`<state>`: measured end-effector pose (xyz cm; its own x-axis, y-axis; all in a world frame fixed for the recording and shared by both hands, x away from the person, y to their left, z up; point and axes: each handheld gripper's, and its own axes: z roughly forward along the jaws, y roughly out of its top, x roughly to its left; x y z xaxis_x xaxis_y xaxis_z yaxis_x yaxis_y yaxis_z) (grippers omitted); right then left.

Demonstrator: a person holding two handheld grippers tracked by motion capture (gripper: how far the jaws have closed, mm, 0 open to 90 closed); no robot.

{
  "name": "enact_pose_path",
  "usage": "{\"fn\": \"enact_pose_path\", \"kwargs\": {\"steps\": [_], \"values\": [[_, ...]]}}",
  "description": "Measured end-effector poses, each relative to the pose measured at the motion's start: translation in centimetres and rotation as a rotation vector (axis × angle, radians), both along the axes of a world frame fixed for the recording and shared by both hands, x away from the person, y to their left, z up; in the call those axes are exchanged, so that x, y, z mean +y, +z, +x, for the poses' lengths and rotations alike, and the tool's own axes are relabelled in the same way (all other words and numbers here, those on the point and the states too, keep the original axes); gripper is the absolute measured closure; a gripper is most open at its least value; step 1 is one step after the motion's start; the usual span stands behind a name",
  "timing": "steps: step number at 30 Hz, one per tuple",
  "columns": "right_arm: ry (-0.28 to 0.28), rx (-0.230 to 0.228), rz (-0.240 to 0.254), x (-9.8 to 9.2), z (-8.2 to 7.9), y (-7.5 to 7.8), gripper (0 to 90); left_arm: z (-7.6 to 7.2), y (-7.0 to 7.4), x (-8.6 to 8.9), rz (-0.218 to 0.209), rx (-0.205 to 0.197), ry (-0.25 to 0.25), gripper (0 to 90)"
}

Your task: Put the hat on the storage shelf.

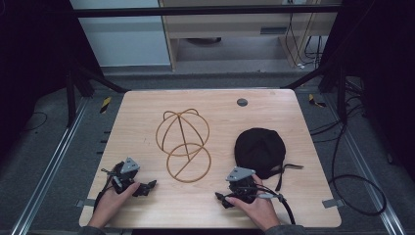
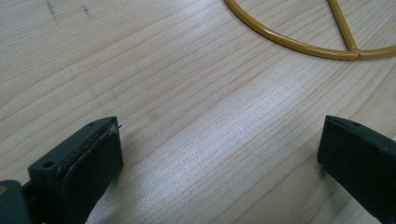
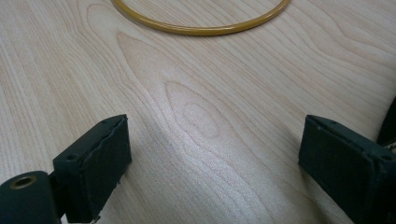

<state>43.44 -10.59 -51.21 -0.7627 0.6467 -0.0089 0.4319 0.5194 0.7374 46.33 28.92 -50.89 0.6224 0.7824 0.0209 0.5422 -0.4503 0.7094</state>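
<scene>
A gold wire hat stand (image 1: pixel 183 131) lies on its side in the middle of the wooden table (image 1: pixel 142 110), its round base ring nearest me. To its right, flat on the wood, is a black cap (image 1: pixel 259 149) with a loose strap. My left gripper (image 1: pixel 147 187) rests near the front left, open, jaws pointing right toward the ring. My right gripper (image 1: pixel 222 198) rests in front of the cap, open, jaws pointing left. In the left gripper view the gripper (image 2: pixel 219 128) frames bare wood below the ring (image 2: pixel 280 39). The right gripper (image 3: pixel 215 125) likewise holds nothing; the ring (image 3: pixel 201 31) lies ahead.
A small grey disc (image 1: pixel 242 102) is set in the table near its far edge. Cables trail over the floor at the right (image 1: pixel 357 191). Dark frame legs stand at both far corners. The cap's edge (image 3: pixel 390 121) shows beside the right jaw.
</scene>
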Motion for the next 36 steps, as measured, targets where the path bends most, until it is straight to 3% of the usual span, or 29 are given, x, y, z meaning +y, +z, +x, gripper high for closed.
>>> {"fn": "enact_pose_path", "kwargs": {"steps": [5, 12, 13, 17, 25, 31, 36], "values": [[0.000, 0.012, -0.008, 0.0, 0.1, 0.1, 10.4, 0.0, 0.0, 0.0, 0.000, 0.000, 0.000, 0.0], [0.035, 0.023, -0.111, -0.1, -0.3, 1.9, 10.9, 0.0, 0.0, 0.0, 0.000, 0.000, 0.000, 0.0], [0.040, 0.005, -0.133, -0.7, -0.5, 3.0, 11.3, 0.0, 0.0, 0.0, -0.001, 0.000, 0.000, 0.0], [0.019, -0.001, -0.160, -2.9, -0.9, 5.1, 10.8, 0.0, 0.0, 0.0, 0.000, 0.000, -0.002, 0.0], [-0.083, 0.032, -0.123, -8.8, -0.7, 7.6, 11.9, 0.0, 0.0, 0.0, 0.000, 0.000, -0.001, 0.0], [-0.127, 0.038, -0.124, -11.2, -0.2, 9.3, 12.1, 0.0, 0.0, 0.0, 0.000, 0.000, -0.001, 0.0], [-0.148, 0.064, -0.161, -12.3, 1.1, 11.4, 12.4, 0.0, 0.0, 0.0, 0.000, 0.000, 0.000, 0.0]]}}
